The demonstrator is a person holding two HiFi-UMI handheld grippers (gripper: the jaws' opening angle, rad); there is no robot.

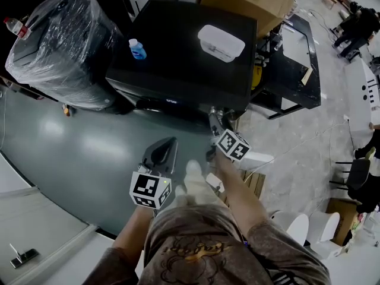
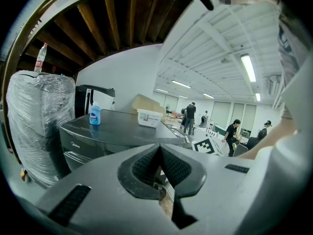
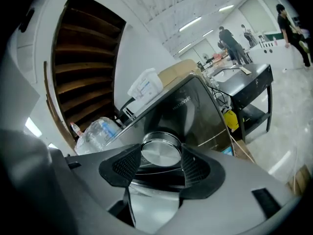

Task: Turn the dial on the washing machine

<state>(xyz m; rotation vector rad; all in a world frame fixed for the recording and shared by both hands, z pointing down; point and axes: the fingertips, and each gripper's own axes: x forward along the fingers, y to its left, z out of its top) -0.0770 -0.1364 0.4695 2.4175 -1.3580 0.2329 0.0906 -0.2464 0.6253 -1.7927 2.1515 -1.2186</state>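
Jaws of the grey left gripper (image 2: 160, 150) sit pressed together on nothing, while to its right the grey right gripper (image 1: 212, 114) pinches the round brushed-metal dial (image 3: 161, 153) on the front of the black washing machine (image 1: 178, 58).

Brown printed shirt (image 1: 199, 251), grey tools (image 1: 166, 147) (image 1: 212, 116), black-white marker cubes (image 1: 149, 190) (image 1: 233, 145)
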